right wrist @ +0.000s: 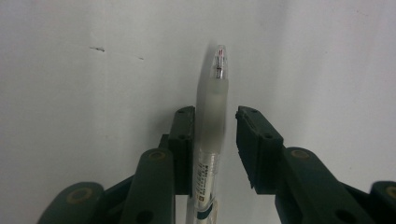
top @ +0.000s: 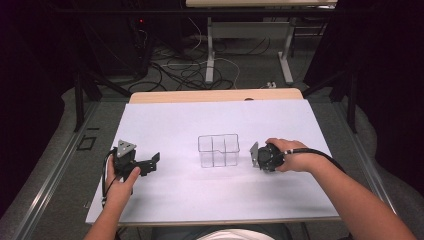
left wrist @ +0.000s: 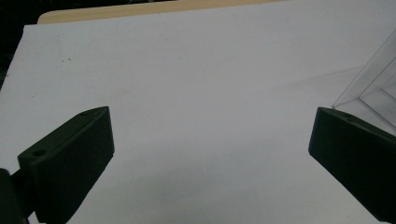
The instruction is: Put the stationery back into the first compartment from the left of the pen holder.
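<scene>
A translucent white pen (right wrist: 213, 100) lies on the white table sheet, its clear tip pointing away in the right gripper view. My right gripper (right wrist: 215, 125) straddles it with the jaws partly apart. The pen rests against one jaw and a narrow gap separates it from the other. In the high view the right gripper (top: 261, 157) points down at the sheet just right of a clear plastic divided box (top: 218, 150). My left gripper (top: 151, 164) is held low at the left, jaws wide open with nothing between them (left wrist: 210, 135). The box's corner (left wrist: 373, 88) shows beyond its right jaw.
The white sheet (top: 200, 200) covers most of a wooden table (top: 215, 95). Beyond the far edge are table legs and tangled cables on the floor (top: 190, 70). Dark curtains flank both sides.
</scene>
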A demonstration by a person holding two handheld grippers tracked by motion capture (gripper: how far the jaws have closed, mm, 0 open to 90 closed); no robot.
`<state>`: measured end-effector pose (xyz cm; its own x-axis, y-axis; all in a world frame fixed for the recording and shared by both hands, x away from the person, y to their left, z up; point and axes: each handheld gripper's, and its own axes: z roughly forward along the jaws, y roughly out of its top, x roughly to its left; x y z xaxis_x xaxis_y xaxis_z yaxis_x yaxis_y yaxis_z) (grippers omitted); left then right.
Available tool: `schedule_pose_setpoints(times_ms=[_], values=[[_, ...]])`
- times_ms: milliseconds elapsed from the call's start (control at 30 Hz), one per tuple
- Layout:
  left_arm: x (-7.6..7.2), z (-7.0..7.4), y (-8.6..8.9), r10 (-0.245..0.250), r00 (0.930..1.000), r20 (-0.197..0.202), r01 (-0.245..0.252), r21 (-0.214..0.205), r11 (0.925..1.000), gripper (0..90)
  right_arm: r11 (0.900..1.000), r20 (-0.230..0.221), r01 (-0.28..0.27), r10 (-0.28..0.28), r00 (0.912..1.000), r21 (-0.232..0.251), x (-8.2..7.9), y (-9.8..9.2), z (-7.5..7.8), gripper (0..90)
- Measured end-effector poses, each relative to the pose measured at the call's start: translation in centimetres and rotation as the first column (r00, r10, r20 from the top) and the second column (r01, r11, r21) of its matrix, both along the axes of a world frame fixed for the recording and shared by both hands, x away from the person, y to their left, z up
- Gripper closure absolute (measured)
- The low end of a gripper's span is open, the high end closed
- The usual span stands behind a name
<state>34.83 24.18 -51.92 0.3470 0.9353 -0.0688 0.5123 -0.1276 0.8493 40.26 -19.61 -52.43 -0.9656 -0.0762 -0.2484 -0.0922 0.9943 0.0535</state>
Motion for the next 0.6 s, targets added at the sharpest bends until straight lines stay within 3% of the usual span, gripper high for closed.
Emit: schedule_pose_setpoints(times_ms=[33, 300, 433, 600], values=[[0.01, -0.01, 0.04, 0.001, 1.0, -0.001, -0.001, -0.001, 1.0, 0.4, 0.9995, 0.006, -0.022, 0.022, 0.9997, -0.022, 0.18, 0.09, -0.2, 71.6], [0.01, -0.11, -0.11, 0.005, 1.0, -0.007, -0.005, -0.004, 1.0, 0.4, 0.999, -0.009, -0.02, 0.02, 0.9998, -0.039, 0.19, 0.25, -0.22, 79.5], [0.03, -0.07, -0.01, 0.006, 1.0, 0.0, -0.006, 0.003, 1.0, 0.4, 0.9981, -0.01, -0.023, 0.023, 0.9997, -0.057, 0.14, 0.34, -0.16, 79.7], [0.06, -0.12, 0.04, 0.007, 1.0, -0.004, -0.007, 0.002, 1.0, 0.4, 0.9988, -0.003, -0.017, 0.016, 0.9999, -0.046, 0.1, 0.25, -0.23, 79.9]])
